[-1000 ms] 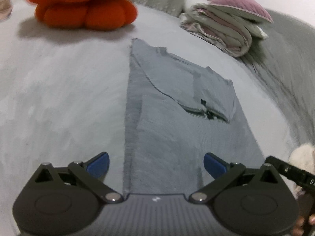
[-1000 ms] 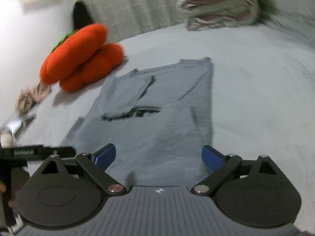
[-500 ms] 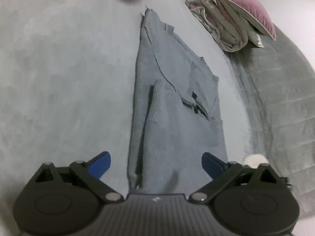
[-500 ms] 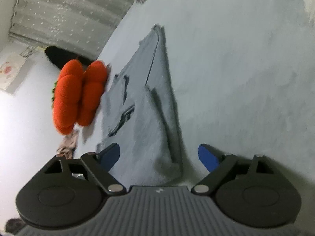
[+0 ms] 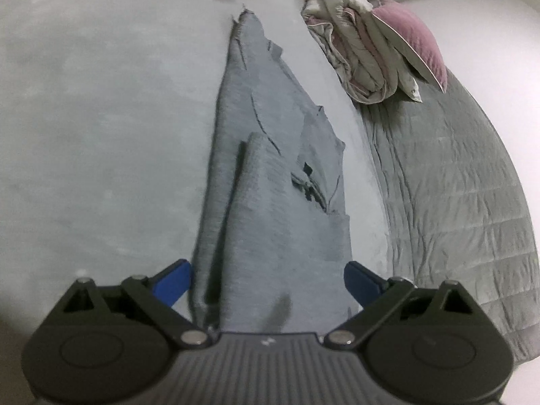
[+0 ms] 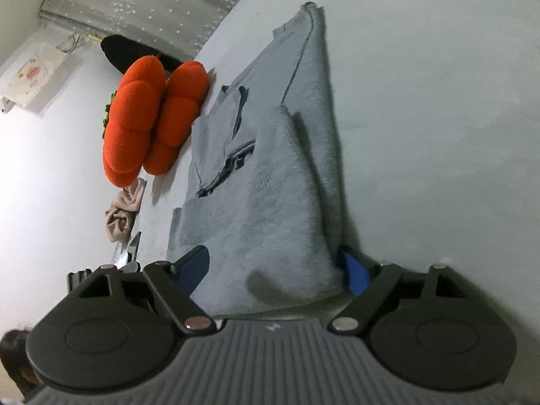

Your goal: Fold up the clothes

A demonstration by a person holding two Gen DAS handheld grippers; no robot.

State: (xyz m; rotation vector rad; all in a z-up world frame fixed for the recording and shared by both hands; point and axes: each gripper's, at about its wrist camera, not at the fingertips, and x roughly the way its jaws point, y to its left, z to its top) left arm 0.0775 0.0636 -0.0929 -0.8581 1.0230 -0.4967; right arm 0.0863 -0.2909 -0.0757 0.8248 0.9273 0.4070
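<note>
A grey knit sweater [image 5: 270,182] lies lengthwise on the pale bed sheet [image 5: 101,135], sleeves folded over the body. Its near hem is lifted off the bed and rises toward both cameras. My left gripper [image 5: 268,281] has its blue fingers spread wide, with the raised hem lying between them. In the right wrist view the same sweater [image 6: 270,182] bunches between the spread fingers of my right gripper [image 6: 275,266]. Where the cloth is pinched is hidden below each view.
A stack of folded bedding with a pink pillow [image 5: 378,54] sits at the far right, beside a grey quilted blanket [image 5: 455,195]. An orange pumpkin plush [image 6: 148,121] lies left of the sweater, with a beige cloth [image 6: 123,209] near it.
Both grippers have tilted and risen, and the sweater's near hem has come up off the bed with them, forming a raised fold down the middle.
</note>
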